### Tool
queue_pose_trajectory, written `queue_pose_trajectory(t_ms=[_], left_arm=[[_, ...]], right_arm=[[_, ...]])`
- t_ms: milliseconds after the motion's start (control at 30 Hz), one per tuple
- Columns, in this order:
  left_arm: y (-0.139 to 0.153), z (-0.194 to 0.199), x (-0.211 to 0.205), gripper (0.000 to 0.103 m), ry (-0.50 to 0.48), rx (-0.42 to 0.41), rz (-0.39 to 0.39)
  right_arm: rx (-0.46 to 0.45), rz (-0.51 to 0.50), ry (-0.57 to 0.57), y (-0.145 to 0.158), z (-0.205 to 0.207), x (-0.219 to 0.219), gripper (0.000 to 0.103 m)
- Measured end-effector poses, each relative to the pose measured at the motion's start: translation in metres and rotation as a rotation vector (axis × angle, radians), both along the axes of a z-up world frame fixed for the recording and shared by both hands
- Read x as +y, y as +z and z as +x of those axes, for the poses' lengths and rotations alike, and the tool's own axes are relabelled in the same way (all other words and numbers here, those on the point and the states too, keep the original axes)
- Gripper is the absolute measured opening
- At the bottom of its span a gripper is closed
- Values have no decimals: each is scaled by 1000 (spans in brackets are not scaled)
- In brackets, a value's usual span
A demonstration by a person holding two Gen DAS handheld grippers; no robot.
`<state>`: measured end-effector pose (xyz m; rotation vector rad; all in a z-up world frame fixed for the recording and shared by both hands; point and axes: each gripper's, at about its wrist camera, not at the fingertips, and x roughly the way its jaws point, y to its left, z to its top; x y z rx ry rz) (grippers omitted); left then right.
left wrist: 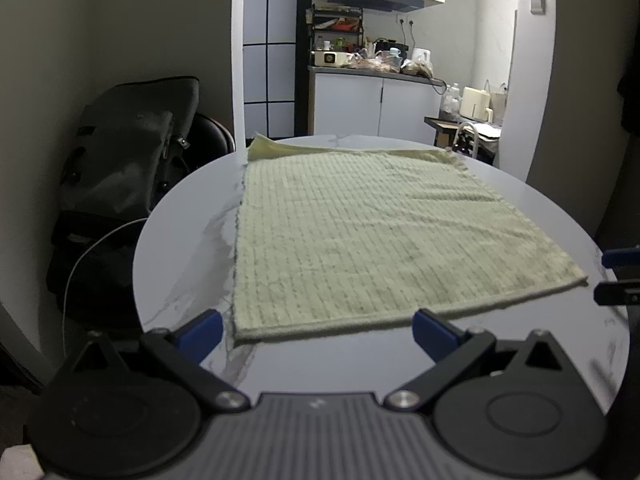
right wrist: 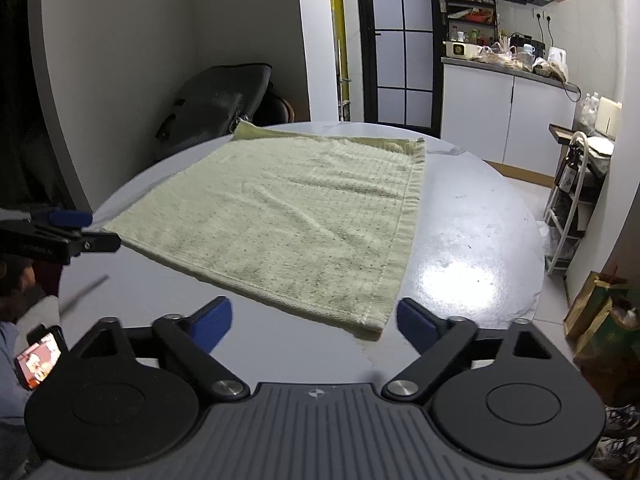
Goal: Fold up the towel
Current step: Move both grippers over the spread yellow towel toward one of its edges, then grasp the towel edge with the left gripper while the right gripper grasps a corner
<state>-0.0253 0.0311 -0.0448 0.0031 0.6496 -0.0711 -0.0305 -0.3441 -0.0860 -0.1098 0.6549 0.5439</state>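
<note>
Left wrist view shows the towel, pale green and ribbed, lying flat on the round table. It looks already doubled once, since a thinner under-layer peeks out along its far edge. The left gripper hangs over the near left corner with its jaws apart and nothing between the blue pads. In the right wrist view the right gripper sits over the towel's near right corner, jaws also apart and the cloth not yet pinched.

The likeliest slip, I'd judge, is a pinch that catches only the top layer, so the under-layer stays behind and the fold comes out skewed. The near edge lies tight against the tabletop, so a finger may skate over the hem instead of getting under it. The top looks glossy (there is a bright glare patch to the right of the towel), so the whole towel could slide rather than lift. If one corner is raised ahead of the other, the fold would twist.

Beyond the table, a dark bag slumps against the wall at left, and a cluttered kitchen counter with white cabinets stands at the back. A small rack stands on the tiled floor at right.
</note>
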Motion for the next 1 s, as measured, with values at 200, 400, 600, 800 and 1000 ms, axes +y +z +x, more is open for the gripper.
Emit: queue_pose_trajectory(t_ms=[200, 400, 600, 800, 1000], left_arm=[[-3, 8, 10, 88, 24, 27, -56], [-3, 16, 14, 86, 84, 41, -68], [-5, 11, 8, 71, 77, 7, -44], [-4, 11, 9, 35, 81, -7, -19], [-4, 6, 9, 8, 49, -9, -50]], right_arm=[[0, -31, -20, -2, 7, 1, 76], [35, 9, -55, -9, 16, -8, 74], [11, -11, -53, -18, 17, -8, 74], [-39, -38, -64, -19, 18, -8, 46], [-62, -22, -73, -19, 17, -12, 16]])
